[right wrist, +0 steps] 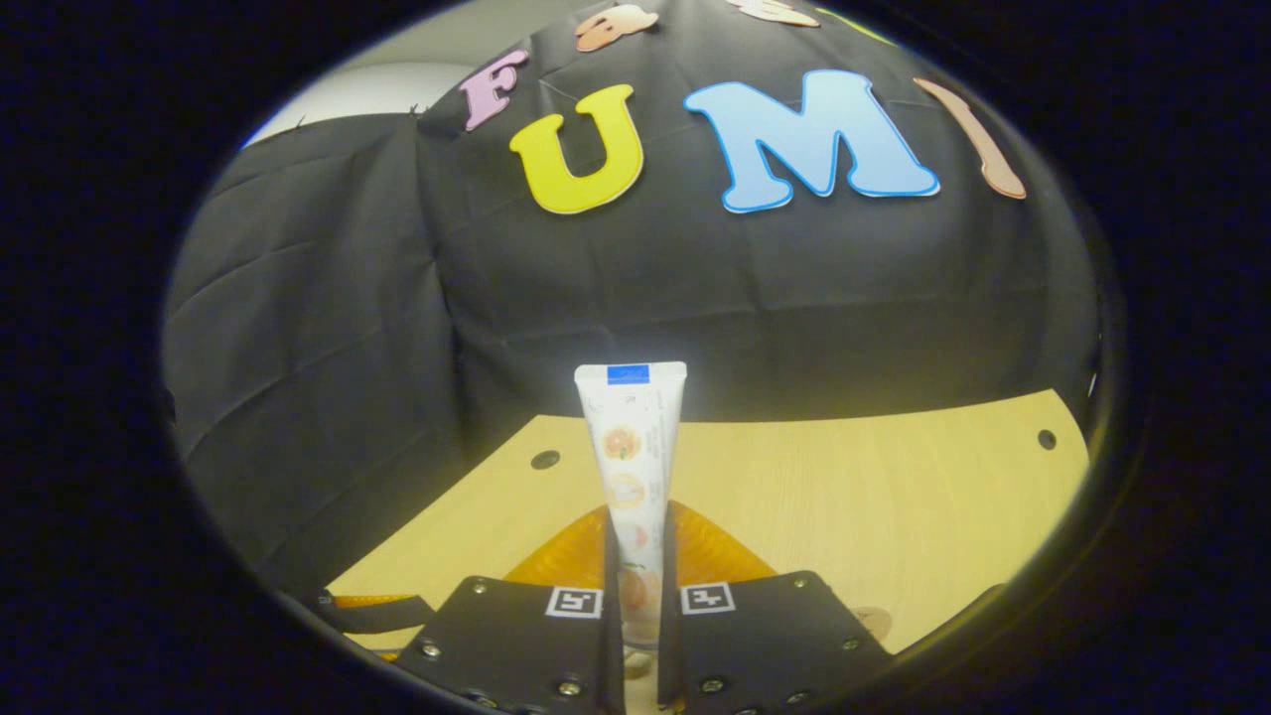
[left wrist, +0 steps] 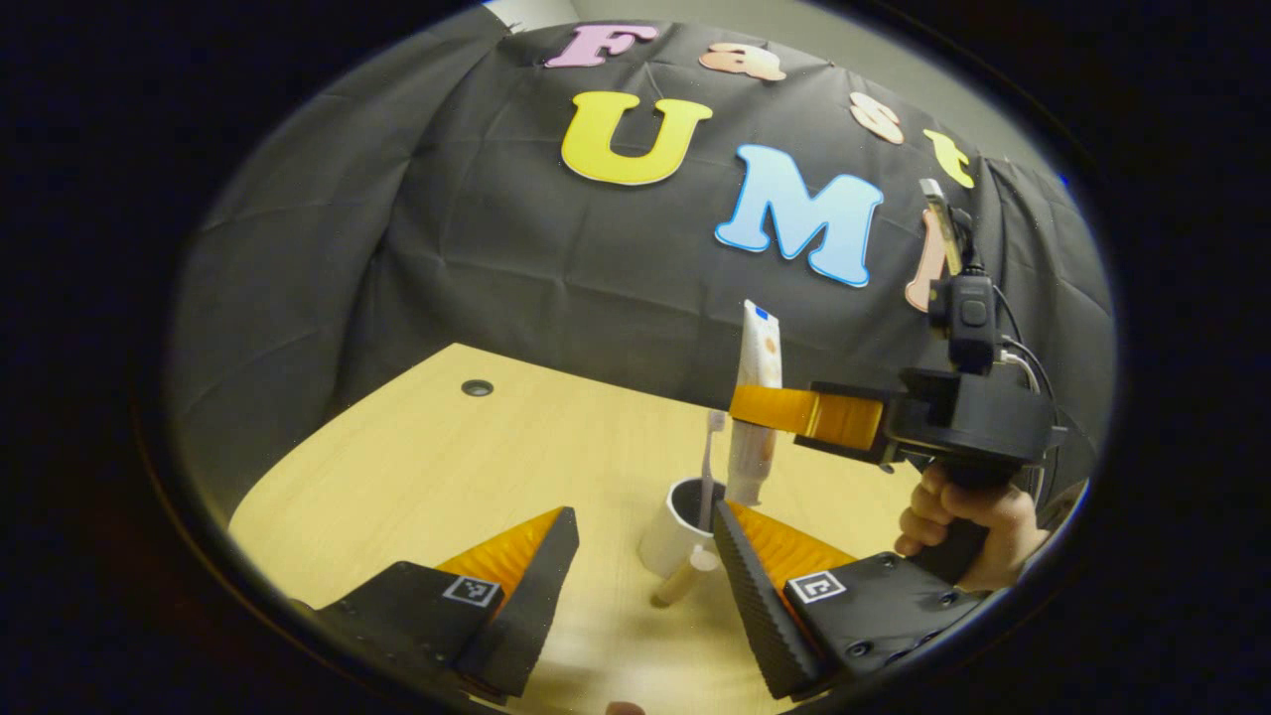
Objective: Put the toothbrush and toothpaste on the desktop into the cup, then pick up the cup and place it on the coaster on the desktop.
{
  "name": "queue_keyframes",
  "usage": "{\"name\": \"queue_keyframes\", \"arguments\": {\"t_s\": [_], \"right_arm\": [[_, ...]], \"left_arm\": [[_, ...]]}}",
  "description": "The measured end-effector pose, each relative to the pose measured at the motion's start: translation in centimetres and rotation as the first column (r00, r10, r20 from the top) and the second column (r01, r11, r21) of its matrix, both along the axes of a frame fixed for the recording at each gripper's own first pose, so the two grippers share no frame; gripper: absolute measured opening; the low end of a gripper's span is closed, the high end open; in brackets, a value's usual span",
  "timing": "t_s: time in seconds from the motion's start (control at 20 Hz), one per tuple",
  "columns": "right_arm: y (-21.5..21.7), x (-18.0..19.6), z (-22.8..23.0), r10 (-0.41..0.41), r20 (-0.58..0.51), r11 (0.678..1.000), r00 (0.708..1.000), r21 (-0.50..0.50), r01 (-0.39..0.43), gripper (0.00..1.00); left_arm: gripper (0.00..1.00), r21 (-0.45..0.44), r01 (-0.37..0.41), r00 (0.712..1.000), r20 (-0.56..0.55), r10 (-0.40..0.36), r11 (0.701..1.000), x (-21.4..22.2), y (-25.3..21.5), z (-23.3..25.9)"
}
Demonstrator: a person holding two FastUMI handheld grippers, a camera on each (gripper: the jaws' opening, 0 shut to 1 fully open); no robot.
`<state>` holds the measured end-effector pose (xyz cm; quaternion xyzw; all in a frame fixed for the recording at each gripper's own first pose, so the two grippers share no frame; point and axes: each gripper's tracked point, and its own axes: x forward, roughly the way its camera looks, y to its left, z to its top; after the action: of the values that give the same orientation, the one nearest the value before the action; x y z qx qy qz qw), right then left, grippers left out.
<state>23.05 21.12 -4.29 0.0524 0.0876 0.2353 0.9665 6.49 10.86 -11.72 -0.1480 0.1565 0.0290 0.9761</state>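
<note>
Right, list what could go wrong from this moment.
1. The right tool clamps the toothpaste tube upright over the cup; released off-centre, it could catch the rim and tip the cup.
2. The toothbrush already stands in the cup, so the tube may jam against it.
3. The open left tool sits close around the cup and could nudge it.

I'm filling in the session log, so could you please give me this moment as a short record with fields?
toothbrush: upright in the cup
cup: white, on the desktop
toothpaste: upright, lower end at the cup's rim
right gripper: shut on the toothpaste
left gripper: open, fingers either side of the cup
desktop: light wood
coaster: cannot tell
</note>
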Motion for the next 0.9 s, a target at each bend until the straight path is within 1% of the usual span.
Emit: {"name": "queue_keyframes", "arguments": {"t_s": [0.15, 0.3, 0.45, 0.65, 0.75, 0.8, 0.85, 0.9], "right_arm": [[1.2, 0.7, -1.7, 0.004, 0.012, 0.998, 1.000, -0.058, -0.003, 0.14], [1.7, 1.5, -3.8, 0.005, -0.007, 0.992, 1.000, -0.124, -0.005, 0.18], [1.3, 1.0, -5.4, 0.000, -0.032, 0.985, 0.999, -0.175, -0.006, 0.21], [0.8, 0.2, -6.4, -0.005, -0.066, 0.978, 0.998, -0.207, -0.009, 0.25], [0.5, -0.5, -6.1, -0.002, -0.071, 0.977, 0.997, -0.214, -0.013, 0.32], [0.7, -0.4, -6.6, -0.003, -0.075, 0.976, 0.997, -0.219, -0.014, 0.43], [0.5, -0.5, -6.4, -0.002, -0.071, 0.974, 0.997, -0.224, -0.014, 0.49], [0.3, -0.9, -6.2, -0.004, -0.069, 0.974, 0.998, -0.227, -0.012, 0.52]], "left_arm": [[0.90, -0.008, -0.018, 1.000, -0.005, 0.018, 1.000, -0.6, 0.6, -0.1], [0.90, -0.011, -0.032, 0.999, -0.013, 0.032, 0.999, -1.0, 0.9, -0.4], [0.90, -0.012, -0.044, 0.999, -0.016, 0.044, 0.999, -1.3, 1.2, -0.6], [0.90, -0.018, -0.059, 0.998, -0.024, 0.058, 0.998, -1.4, 1.4, -0.9], [0.90, -0.020, -0.062, 0.998, -0.024, 0.062, 0.998, -1.7, 1.5, -1.1], [0.90, -0.018, -0.064, 0.998, -0.023, 0.063, 0.998, -1.6, 1.5, -1.0], [0.90, -0.018, -0.063, 0.998, -0.023, 0.063, 0.998, -1.7, 1.3, -1.0], [0.90, -0.018, -0.063, 0.998, -0.024, 0.063, 0.998, -1.7, 1.3, -0.9]]}}
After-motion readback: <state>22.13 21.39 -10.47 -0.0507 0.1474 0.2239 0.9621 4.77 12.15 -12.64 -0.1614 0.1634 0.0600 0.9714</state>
